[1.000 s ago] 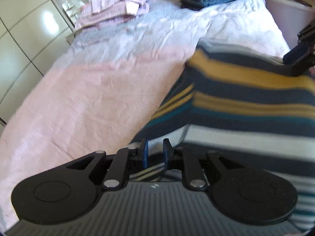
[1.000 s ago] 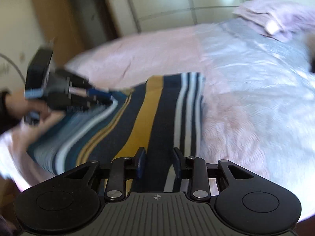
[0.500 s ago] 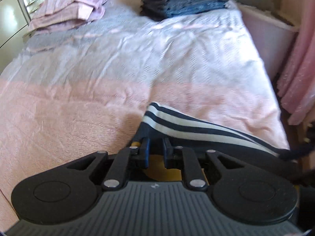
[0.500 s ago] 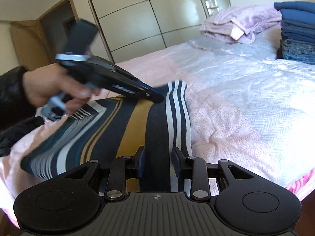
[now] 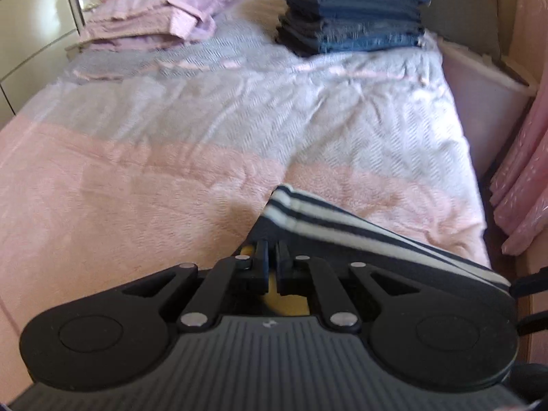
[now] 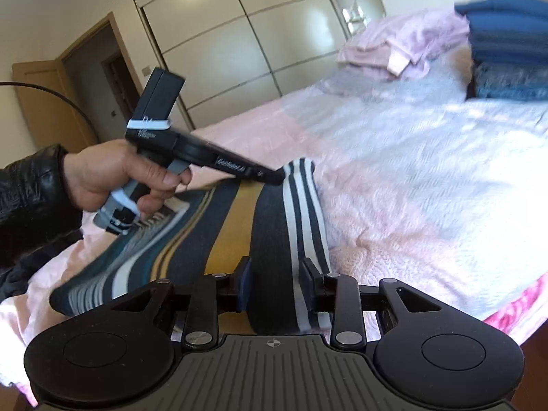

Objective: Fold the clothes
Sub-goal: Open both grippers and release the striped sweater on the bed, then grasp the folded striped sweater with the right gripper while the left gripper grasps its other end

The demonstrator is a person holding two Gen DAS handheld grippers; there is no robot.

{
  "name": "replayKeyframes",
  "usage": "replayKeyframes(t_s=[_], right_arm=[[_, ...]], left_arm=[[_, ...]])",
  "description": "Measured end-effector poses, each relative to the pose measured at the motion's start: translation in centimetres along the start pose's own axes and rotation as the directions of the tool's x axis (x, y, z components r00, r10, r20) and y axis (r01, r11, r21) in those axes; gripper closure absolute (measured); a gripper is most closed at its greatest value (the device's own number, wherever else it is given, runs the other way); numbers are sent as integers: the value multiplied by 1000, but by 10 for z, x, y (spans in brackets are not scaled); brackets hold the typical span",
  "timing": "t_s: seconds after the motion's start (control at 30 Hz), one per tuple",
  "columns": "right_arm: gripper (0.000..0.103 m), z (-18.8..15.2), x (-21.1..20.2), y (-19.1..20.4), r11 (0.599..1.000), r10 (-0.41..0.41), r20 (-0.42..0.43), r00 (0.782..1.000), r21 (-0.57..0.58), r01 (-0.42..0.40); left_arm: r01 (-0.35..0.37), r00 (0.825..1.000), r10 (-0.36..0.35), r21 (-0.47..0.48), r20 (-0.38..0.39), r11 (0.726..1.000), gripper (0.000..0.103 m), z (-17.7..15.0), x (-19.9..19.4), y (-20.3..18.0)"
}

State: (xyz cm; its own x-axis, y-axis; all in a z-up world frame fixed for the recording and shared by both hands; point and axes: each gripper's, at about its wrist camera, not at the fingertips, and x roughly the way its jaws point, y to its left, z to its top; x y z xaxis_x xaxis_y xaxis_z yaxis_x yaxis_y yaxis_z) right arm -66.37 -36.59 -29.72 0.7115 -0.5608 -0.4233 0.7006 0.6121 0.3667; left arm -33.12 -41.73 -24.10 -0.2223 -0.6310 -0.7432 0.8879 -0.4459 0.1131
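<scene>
My left claw (image 5: pixel 272 251) has pinched down almost fully on the far corner of the navy, mustard and white striped knit garment (image 6: pixel 270 226), so that end is now secured. My right claw (image 6: pixel 275 282) stands partly apart with the near edge of the same garment bunched between its pads (image 6: pixel 245 274); it looks gripped, though I can't swear the pads bite. The garment lies doubled along the near side of the pink-and-white bedspread (image 5: pixel 171 178), stretched between the two claws. A second ago it was spread wider and the left claw sat over its middle; since then the left hand (image 6: pixel 113 174) has carried its corner across. I judge this fold nearly laid. Stacked blue jeans (image 5: pixel 352 10) sit well apart.
</scene>
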Motion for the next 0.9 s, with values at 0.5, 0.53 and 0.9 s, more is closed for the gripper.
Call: replayKeyframes(t_s=[0.5,0.53,0.9], right_arm=[[70,-5,8,42,985,36,-11,999,-170,-38],[70,-6,16,43,983,26,-33,999,-180,-31],[19,-18,-3,82,862,-32,-51,998,-506,1]], left_arm=[[-150,987,129,-247,-97,957,94,-166,-134,33],[-143,989,125,-276,-82,951,94,-176,-137,38],[-233,969,244,-182,44,955,83,-191,-201,11]])
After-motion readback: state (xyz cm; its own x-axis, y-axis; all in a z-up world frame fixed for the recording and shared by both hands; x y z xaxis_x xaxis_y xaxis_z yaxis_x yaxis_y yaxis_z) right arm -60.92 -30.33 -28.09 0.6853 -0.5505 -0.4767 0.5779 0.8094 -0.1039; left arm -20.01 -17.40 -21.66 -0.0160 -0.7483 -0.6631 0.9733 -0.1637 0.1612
